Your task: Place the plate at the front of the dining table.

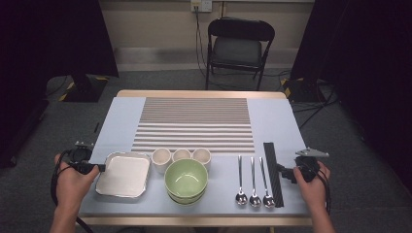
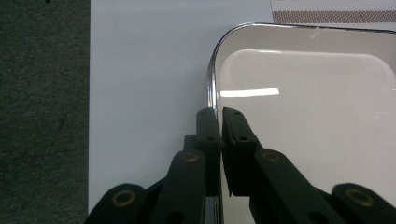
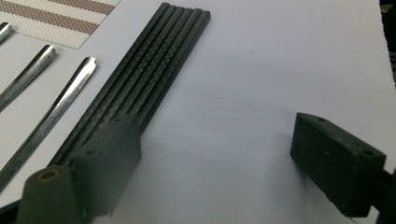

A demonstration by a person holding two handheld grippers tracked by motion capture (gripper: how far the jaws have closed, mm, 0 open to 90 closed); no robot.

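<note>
Black jaws of the left claw (image 2: 218, 122) pinch the left rim of the tray (image 2: 308, 116), one pad outside the chrome edge and one inside, nearly closed on it. Seen from the high view, that claw (image 1: 101, 168) sits at the tray's (image 1: 124, 174) left side, gripped in the person's left hand (image 1: 73, 182) at the near left corner of the desk (image 1: 119, 116). Just right of the tray stands a green bowl (image 1: 186, 179), with three pale cups (image 1: 180, 156) in a row right behind it. Farther right of the tray lie three spoons (image 1: 252, 182), bowls toward the person, then black chopsticks (image 1: 272, 172) laid side by side. Behind the tray stretches a striped mat (image 1: 194, 124). Well right of the tray, the right claw (image 1: 283, 172) rests beside the chopsticks, held in the right hand (image 1: 313, 184). Its own view shows the right claw (image 3: 215, 154) wide open and holding nothing, one jaw over the near end of the chopsticks (image 3: 140, 79), the other over bare desk, with spoon handles (image 3: 56, 107) to the side.
</note>
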